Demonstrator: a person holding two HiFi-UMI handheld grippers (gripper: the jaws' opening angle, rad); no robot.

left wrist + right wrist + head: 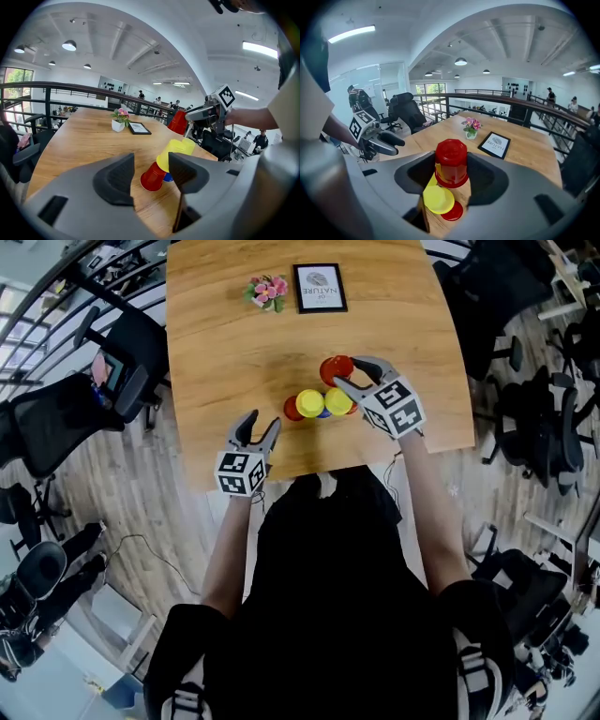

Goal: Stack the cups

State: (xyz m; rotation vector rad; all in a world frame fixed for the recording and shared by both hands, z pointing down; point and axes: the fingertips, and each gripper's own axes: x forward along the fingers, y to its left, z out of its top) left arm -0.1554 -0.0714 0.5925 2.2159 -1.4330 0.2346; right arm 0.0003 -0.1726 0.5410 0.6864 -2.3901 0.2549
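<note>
Left gripper point(259, 425): we hold it wide open, empty, at the table's point(216, 324) near edge.
Right gripper point(349, 371): we pinch an upside-down red cup point(451, 161) over the yellow cups point(323, 402).

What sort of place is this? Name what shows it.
Likely an open-plan office, perhaps on a mezzanine: black office chairs stand around the wooden table, a dark railing runs behind it, and round ceiling lamps hang overhead.

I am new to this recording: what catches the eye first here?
A red cup, upside down, sits clamped in the right gripper, raised beside the other cups on the wooden table. Two bright yellow cups stand out there. The left gripper is open and empty near the table's front edge.
</note>
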